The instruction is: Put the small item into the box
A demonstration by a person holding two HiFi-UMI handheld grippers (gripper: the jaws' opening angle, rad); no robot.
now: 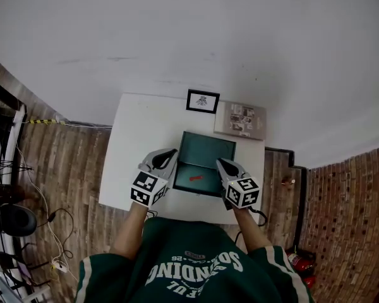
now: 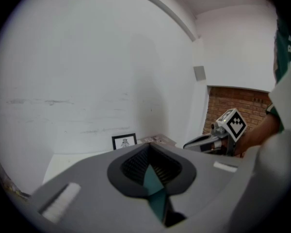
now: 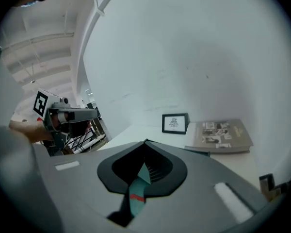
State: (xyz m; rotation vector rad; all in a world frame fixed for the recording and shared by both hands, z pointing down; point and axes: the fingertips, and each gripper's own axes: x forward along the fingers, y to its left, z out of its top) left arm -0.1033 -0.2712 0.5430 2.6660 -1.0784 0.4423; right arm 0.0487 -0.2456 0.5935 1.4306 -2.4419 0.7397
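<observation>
Head view, with left and right gripper views. The open teal box [image 1: 205, 145] sits in the middle of the white table [image 1: 136, 144], and the small red item [image 1: 196, 178] lies inside it, toward the near side. The left gripper [image 1: 170, 154] is at the box's left wall and the right gripper [image 1: 222, 163] at its right wall; whether either touches the box cannot be told. In each gripper view the jaws meet at their tips with nothing held between them. The slit below the tips shows only the teal box interior and, in the right gripper view, the red item [image 3: 137, 197].

Beyond the box, a black-framed picture [image 1: 203, 101] stands at the table's far edge against the white wall [image 1: 189, 30]. Just to its right, a book [image 1: 240, 120] with photographs on its cover lies flat. Both are well apart from the grippers.

Plank flooring [image 1: 66, 163] runs left of the table, with loose cables [image 1: 50, 226] and a dark rack [image 1: 0, 125] on that side. A brick-patterned surface [image 1: 347, 194] lies to the right. The person's green sweatshirt [image 1: 189, 267] fills the lower edge
</observation>
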